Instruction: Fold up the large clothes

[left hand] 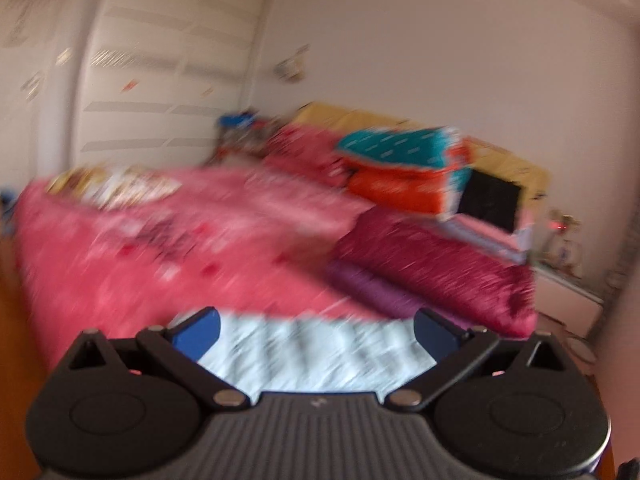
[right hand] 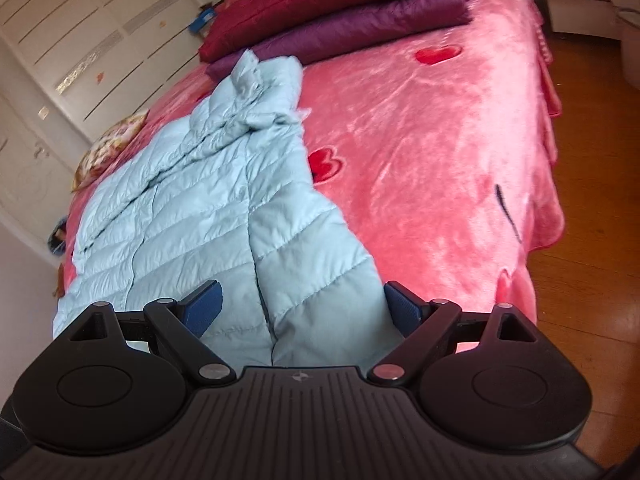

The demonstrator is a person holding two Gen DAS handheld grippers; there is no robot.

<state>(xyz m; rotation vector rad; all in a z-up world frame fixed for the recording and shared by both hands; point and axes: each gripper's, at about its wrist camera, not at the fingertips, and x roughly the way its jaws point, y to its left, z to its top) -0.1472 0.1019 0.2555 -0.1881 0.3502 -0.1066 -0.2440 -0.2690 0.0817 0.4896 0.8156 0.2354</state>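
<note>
Both claws (left hand: 316,330) (right hand: 303,306) wide over blue jacket (right hand: 224,200); pink blanket (right hand: 432,128), wood floor (right hand: 592,280).

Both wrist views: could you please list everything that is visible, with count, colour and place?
puffer jacket: 1, light blue, spread on the bed in front of both grippers
bed cover: 1, pink with red hearts, over the bed
folded quilts: 2, dark red on top of purple, at the far end of the bed
folded bedding: 1 pile, teal and orange, near the headboard
wardrobe: 1, white, behind the bed
floor: wooden, brown, beside the bed
left gripper: black, blue fingers open, jacket between them
right gripper: black, blue fingers open around a jacket sleeve
</note>
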